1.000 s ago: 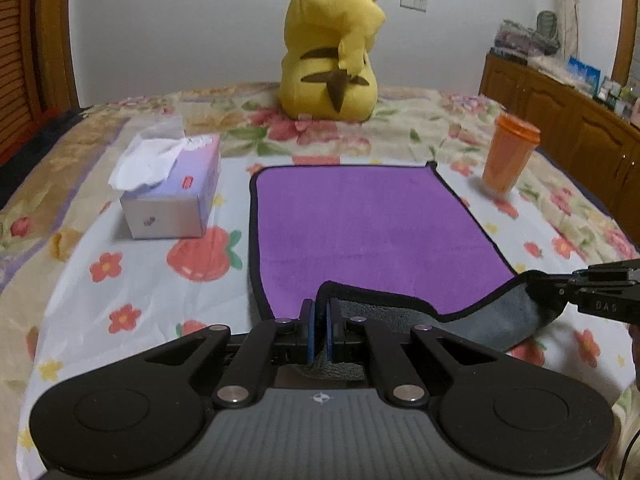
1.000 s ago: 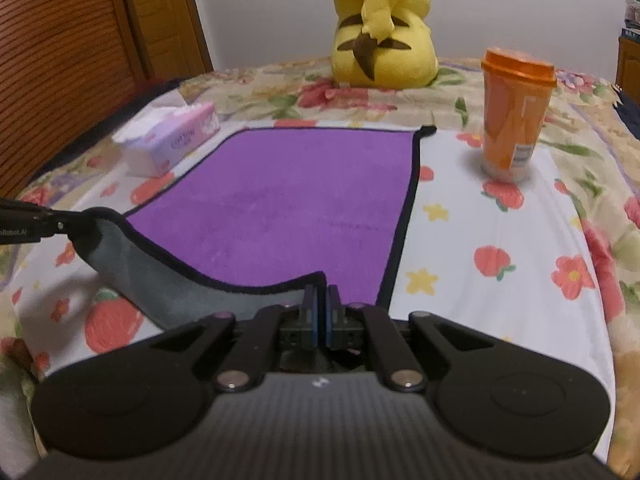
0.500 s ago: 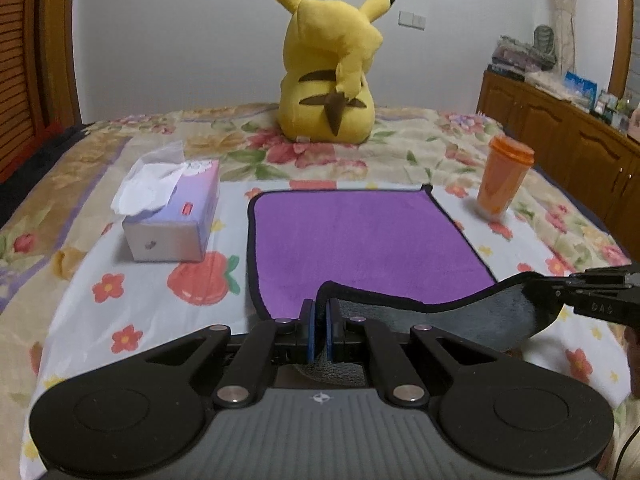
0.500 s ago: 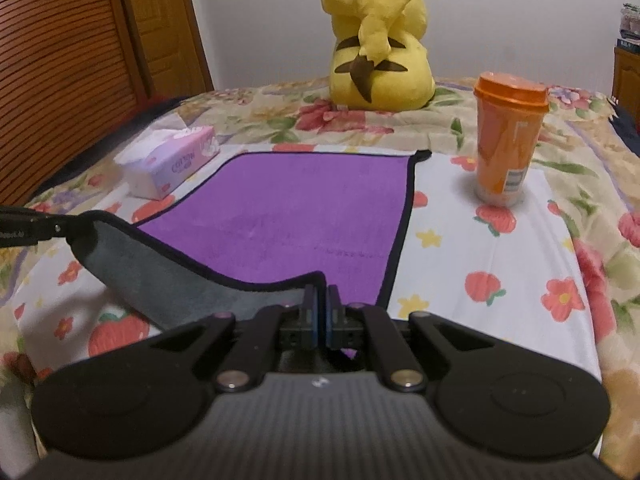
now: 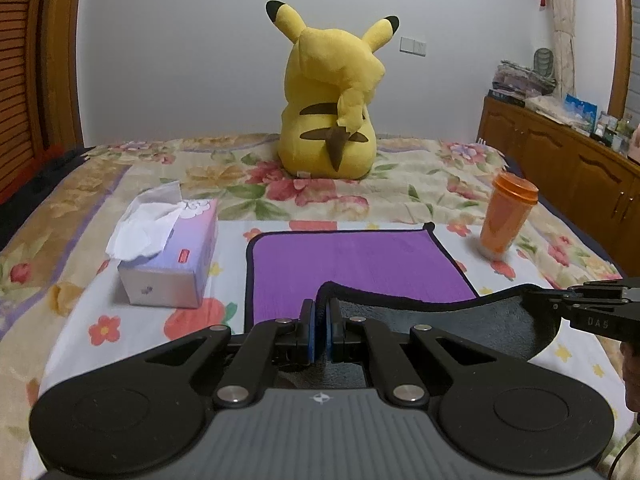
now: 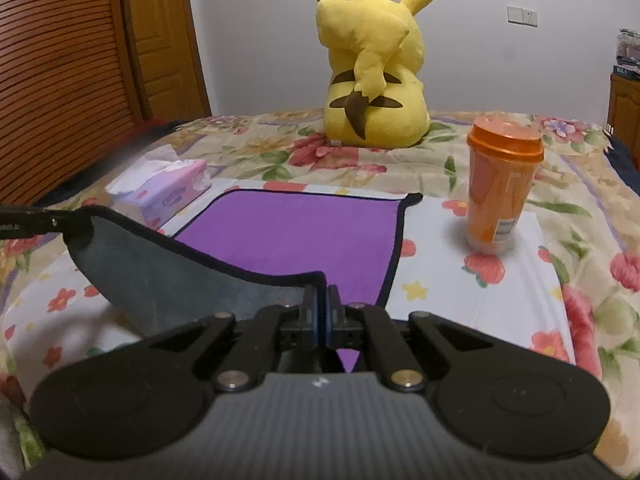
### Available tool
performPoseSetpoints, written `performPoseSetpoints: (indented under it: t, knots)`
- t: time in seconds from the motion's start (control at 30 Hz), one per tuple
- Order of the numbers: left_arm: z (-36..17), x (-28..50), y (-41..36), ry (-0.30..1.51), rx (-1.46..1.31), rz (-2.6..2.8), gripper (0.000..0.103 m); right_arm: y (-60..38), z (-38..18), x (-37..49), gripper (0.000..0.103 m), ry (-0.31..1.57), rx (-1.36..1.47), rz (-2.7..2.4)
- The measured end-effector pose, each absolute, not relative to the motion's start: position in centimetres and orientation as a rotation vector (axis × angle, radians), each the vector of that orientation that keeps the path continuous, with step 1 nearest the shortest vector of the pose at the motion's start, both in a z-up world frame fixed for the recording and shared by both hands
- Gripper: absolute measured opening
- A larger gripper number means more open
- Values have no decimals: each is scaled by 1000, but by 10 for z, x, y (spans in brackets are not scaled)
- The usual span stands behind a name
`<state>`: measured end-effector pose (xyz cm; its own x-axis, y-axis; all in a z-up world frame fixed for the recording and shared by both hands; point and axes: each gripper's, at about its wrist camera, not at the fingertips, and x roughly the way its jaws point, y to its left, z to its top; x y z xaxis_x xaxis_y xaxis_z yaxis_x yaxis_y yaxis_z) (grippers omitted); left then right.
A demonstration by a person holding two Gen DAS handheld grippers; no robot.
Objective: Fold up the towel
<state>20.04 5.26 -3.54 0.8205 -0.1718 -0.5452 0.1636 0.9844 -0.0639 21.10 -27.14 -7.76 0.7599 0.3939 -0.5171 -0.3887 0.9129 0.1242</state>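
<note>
Purple microfibre towel (image 5: 352, 264) with black piping and a grey underside, spread flat on the flowered bedspread (image 5: 420, 176) at its far half, near edge raised off the bed and sagging in a shallow curve between two pinch points. Grey reverse (image 6: 168, 276) showing along the lifted strip, purple face (image 6: 296, 232) smooth and unwrinkled beyond it.

Left gripper (image 5: 319, 330) clamped hard on the near-left corner, blue pads pressed together with cloth between. Right gripper (image 6: 319, 320) likewise closed on the near-right corner, hem trapped between its pads.

Likely risks from here: slack in the middle of the raised edge, liable to land first and leave a crease or a crooked fold if the corners travel unevenly. Shallow bite at either corner, apt to slip free under a quick pull. Far edge unanchored, so perhaps dragged along rather than folded over.

Outward: lilac tissue box (image 5: 172, 256) just beside the towel's left edge, orange lidded plastic cup (image 6: 500, 188) near the right, tall enough to tip if clipped by a wide swing. Yellow plush toy (image 5: 332, 100) well beyond, against the pale wall.
</note>
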Motion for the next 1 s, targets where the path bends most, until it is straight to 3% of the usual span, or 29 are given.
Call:
performPoseSetpoints:
  t: [1.0]
  knots:
    - [-28, 240, 54, 506, 4, -161, 8, -269, -73, 248, 4, 520, -32, 433]
